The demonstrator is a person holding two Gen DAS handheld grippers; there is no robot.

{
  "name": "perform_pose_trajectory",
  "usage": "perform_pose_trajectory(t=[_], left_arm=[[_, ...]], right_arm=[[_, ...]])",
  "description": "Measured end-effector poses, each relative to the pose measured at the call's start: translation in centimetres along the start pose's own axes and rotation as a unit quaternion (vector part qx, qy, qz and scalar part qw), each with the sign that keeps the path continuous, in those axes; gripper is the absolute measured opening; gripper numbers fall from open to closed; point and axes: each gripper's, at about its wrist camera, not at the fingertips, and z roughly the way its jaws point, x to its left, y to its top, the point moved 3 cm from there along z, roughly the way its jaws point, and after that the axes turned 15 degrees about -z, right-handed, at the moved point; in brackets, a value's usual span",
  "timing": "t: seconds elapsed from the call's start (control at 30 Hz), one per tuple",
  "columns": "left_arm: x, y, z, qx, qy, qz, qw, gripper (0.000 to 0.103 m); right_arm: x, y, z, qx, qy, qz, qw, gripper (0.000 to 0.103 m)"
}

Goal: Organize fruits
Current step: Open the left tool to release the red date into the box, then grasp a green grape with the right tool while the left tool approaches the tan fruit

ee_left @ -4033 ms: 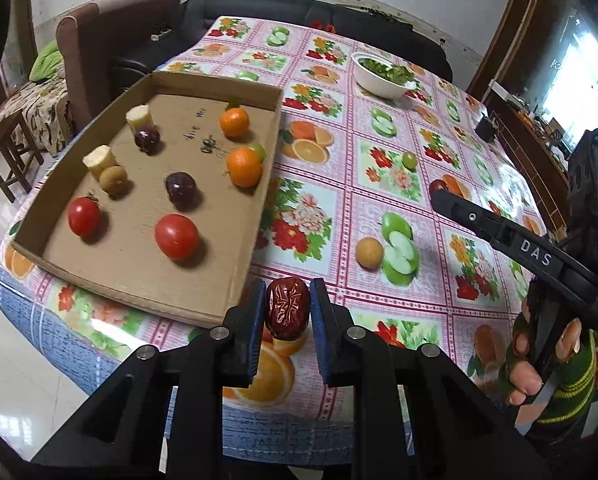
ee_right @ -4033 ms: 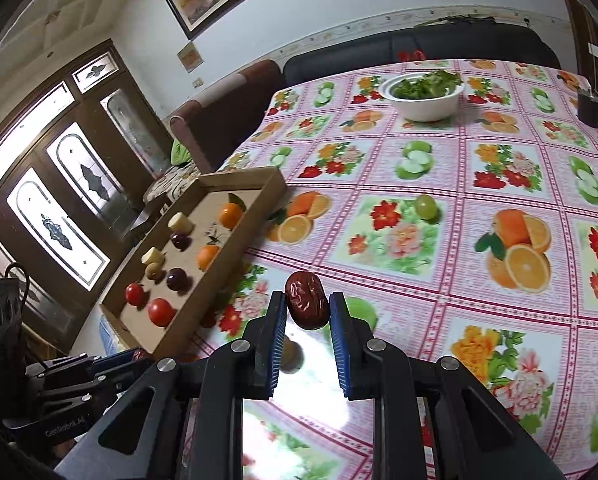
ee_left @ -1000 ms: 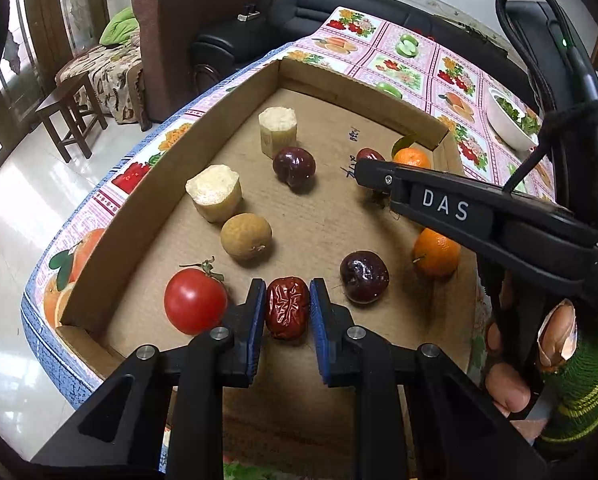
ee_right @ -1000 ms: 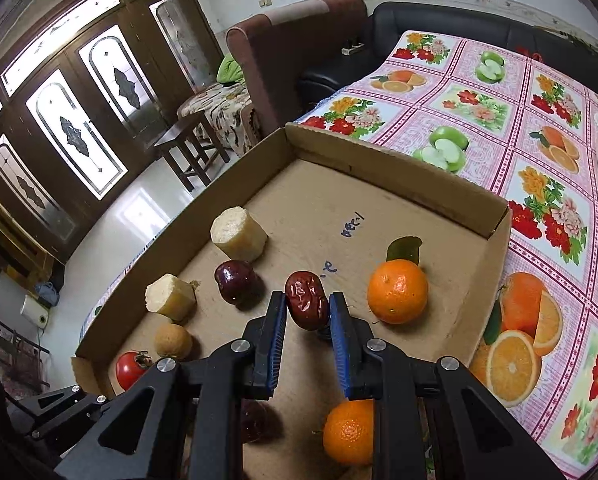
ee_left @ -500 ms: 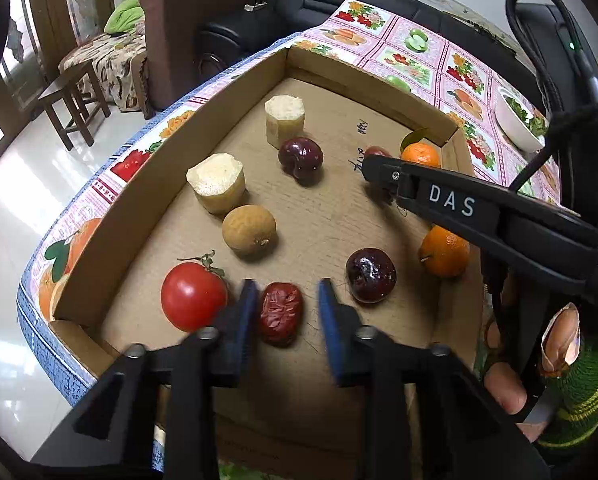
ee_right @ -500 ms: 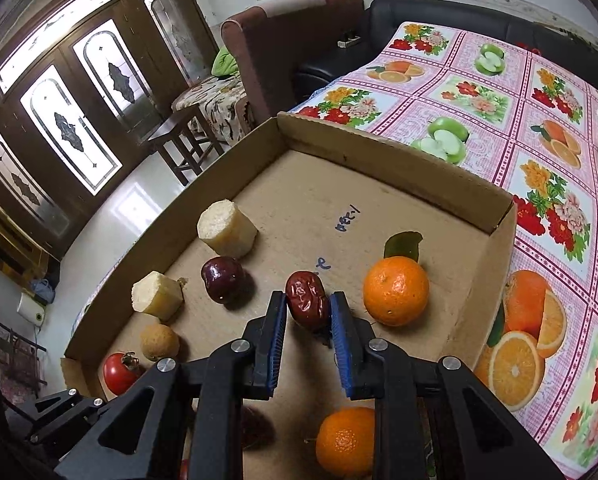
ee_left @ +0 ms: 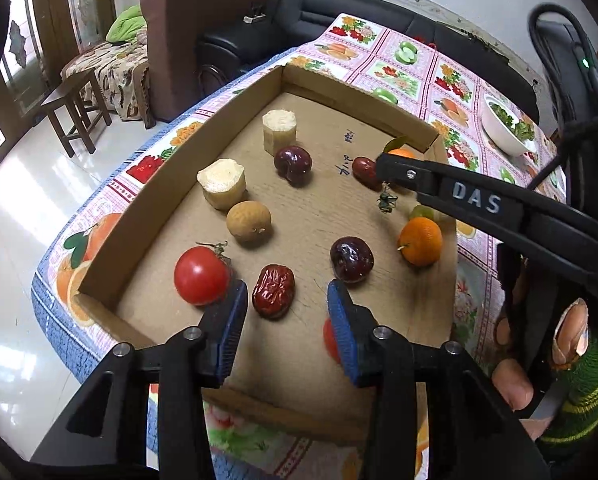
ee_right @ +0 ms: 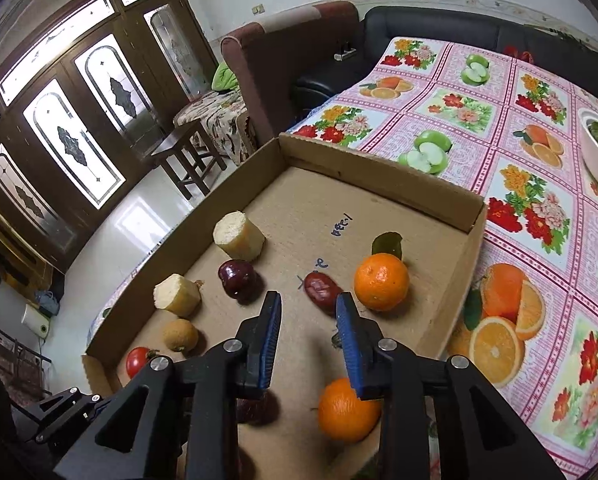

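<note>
Left wrist: wrinkled oval date [ee_left: 273, 291] lies on flat cardboard tray [ee_left: 111, 216]

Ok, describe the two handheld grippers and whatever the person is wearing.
Both grippers are black plastic frames with silver screws and ribbed blue pads on the fingers: the left gripper, the right gripper. Seen from the left camera, the right one's side carries white "DAS" lettering, a black cable and a green light. The hand holding it wears a green, yellow-striped knitted sleeve.

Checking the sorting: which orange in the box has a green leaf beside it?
The far orange, next to the wrinkled red date near the box's back wall. The near orange by the right hand-held gripper has none.
</note>
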Motion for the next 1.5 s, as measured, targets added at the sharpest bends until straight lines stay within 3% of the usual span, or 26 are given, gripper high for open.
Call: perform_pose_trajectory(t=[0.77, 0.83, 1.13, 1.5], left_arm=[[-3.0, -3.6, -3.5, -0.014, -0.029, 0.036, 0.9988, 0.04], [-3.5, -4.1, -3.7, -0.015, -0.036, 0.041, 0.9984, 0.046], [-6.4, -6.7, -3.8, -0.002, -0.057, 0.075, 0.9955, 0.047], [-9.9, -10.2, -3.8, 0.01, -0.07, 0.127, 0.9893, 0.047]], right_arm=[[-2.8, -5.3, -10.6, -0.05, -0.03, 0.021, 0.998, 0.039], [-3.3, -6.0, -11.6, -0.054, -0.037, 0.02, 0.998, 0.043], [-7.9, -11.4, -15.8, -0.049, -0.083, 0.058, 0.994, 0.045], [-12.0, -17.4, -17.3, -0.037, -0.108, 0.118, 0.986, 0.046]])
